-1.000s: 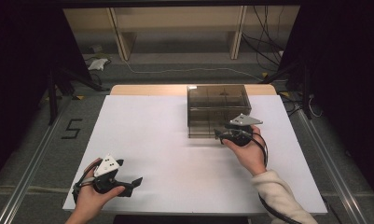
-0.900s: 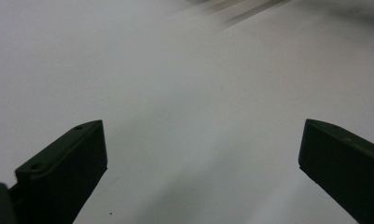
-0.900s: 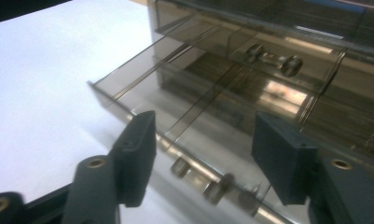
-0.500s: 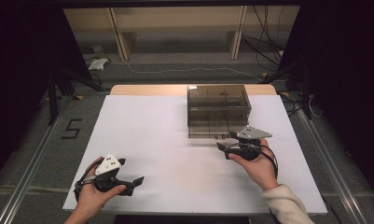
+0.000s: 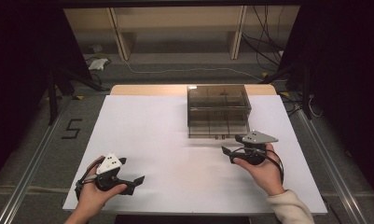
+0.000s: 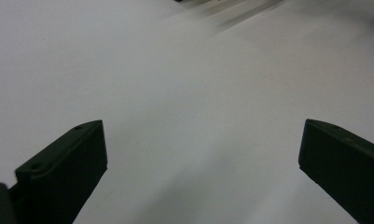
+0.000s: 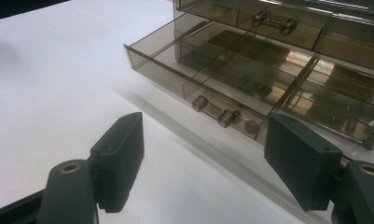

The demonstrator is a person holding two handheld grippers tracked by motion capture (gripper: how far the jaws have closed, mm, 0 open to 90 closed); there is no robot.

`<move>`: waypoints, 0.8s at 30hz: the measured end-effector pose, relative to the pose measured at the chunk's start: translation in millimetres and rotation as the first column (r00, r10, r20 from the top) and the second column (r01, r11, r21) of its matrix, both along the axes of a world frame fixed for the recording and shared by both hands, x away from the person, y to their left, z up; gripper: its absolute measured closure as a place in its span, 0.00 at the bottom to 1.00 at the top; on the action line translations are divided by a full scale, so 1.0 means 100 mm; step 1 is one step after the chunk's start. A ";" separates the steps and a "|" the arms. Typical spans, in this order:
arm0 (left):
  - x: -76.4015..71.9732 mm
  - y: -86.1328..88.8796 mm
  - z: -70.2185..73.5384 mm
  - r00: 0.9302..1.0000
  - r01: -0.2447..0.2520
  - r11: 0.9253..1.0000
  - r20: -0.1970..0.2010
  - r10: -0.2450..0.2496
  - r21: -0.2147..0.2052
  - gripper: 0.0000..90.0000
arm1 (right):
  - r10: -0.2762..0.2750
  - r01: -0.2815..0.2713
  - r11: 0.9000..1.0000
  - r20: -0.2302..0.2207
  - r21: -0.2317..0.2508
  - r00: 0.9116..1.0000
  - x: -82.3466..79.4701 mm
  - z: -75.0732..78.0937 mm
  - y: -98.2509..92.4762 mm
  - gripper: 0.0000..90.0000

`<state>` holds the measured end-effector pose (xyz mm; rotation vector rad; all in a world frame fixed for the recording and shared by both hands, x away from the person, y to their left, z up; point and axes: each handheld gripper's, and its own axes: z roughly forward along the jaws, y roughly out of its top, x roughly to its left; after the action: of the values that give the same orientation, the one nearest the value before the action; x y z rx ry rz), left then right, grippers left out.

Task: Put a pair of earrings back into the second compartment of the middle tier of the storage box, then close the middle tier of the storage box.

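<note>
Right now the right gripper (image 5: 227, 154) sits on the white table (image 5: 152, 130) just in front of the smoky clear drawer box (image 5: 217, 105), jaws spread wide with nothing between them; they have just been opening. Its grey plate sits on top, cable looping round the hand. In the right gripper view the bottom drawer (image 7: 208, 70) is pulled out a bit from the box, dividers visible inside, and its small metal bar handle (image 7: 213, 111) sits just beyond the gap between the two black jaws, near but not touching either pad. An upper drawer handle (image 7: 273, 22) shows higher up, that drawer shut. Box stands at the far right-of-centre part of the table, close to the back edge. Left gripper (image 5: 137, 181) rests low at the near left corner, well apart from the box, held in the left hand (image 5: 93, 196); jaws wide apart in the left gripper view, bare white table between them, holding nothing.
</note>
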<state>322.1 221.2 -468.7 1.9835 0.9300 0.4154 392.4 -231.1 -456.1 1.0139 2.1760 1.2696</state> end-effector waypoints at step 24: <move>0.03 -0.03 -0.01 1.000 -0.017 1.000 -0.013 0.017 0.016 0.01 | -0.008 0.012 0.994 0.037 -0.107 0.999 -0.04 0.00 -0.10 1.00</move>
<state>325.0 218.7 -469.8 1.9960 0.9545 0.4210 388.2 -240.8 -456.3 0.9503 2.1830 1.1448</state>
